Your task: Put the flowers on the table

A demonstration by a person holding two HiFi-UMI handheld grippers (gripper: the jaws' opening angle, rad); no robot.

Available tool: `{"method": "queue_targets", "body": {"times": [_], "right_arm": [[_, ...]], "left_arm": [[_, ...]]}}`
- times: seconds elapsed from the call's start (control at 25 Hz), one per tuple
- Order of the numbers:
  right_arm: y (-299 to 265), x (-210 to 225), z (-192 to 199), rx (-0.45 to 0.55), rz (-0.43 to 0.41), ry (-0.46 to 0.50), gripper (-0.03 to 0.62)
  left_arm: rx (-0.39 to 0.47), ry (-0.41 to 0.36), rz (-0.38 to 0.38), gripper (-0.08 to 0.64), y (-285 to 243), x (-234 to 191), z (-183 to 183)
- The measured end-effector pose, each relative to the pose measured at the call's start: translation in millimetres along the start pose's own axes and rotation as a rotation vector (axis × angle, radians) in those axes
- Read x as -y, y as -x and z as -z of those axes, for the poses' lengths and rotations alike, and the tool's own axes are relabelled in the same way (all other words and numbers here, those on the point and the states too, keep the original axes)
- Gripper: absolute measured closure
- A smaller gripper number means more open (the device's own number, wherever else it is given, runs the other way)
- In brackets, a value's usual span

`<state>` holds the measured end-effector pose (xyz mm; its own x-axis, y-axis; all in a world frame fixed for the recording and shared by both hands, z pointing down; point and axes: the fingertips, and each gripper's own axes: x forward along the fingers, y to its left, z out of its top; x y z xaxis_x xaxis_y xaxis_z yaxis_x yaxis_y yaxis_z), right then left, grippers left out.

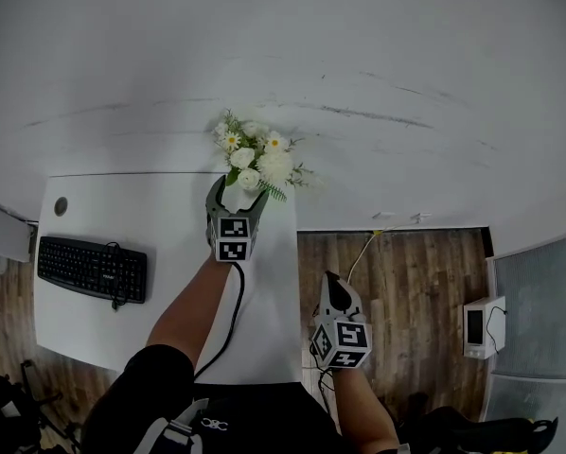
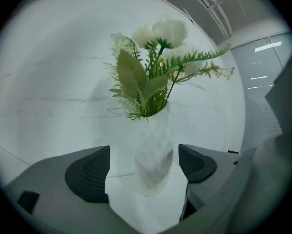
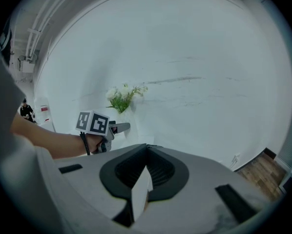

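Note:
White flowers with green leaves stand in a white textured vase on the far right corner of the white table, against the wall. My left gripper is open around the vase. In the left gripper view the vase rests upright on the table top between the dark pads, with a gap on each side, and the flowers rise above. My right gripper hangs shut and empty over the wooden floor beside the table's right edge; the right gripper view shows the jaws together.
A black keyboard with its cable lies on the table's left part. A small white device stands on the floor at the right. The white wall runs right behind the vase. A cable trails from the left gripper.

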<state>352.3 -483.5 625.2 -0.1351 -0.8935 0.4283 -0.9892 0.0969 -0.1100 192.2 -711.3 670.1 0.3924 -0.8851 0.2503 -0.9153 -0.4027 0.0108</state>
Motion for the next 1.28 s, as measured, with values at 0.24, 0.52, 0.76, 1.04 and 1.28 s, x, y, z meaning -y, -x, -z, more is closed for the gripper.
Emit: {"method": "queue_targets", "body": {"times": [0.24,0.52,0.76,1.04,1.28], "right_arm": [[6.3,-32.9,-17.6,0.038,-0.033,-0.017,0.588],[29.2,-86.2,-40.5,0.106,-0.080,-0.048,0.588],[52.8,-132.1,-69.8,0.204,-0.123,-0.080,0.588],[77.6,-176.3,-86.3,0.277,-0.134,-0.079,0.588],[98.1,-205.0,-86.4,0.296,-0.112,-0.057,0.589]], "left_arm": [[0.008,-0.015,-0.013,0.281,58.1,-4.5,-18.8],[0.023,-0.021,-0.077,0.517,145.7,-27.3,-50.7],[0.070,-0.036,-0.099,0.528,230.2,-49.5,-87.2],[0.061,-0.020,-0.152,0.558,328.5,-84.1,-93.1],[0.069,-0.023,-0.152,0.558,386.6,-98.7,-84.1]]}}
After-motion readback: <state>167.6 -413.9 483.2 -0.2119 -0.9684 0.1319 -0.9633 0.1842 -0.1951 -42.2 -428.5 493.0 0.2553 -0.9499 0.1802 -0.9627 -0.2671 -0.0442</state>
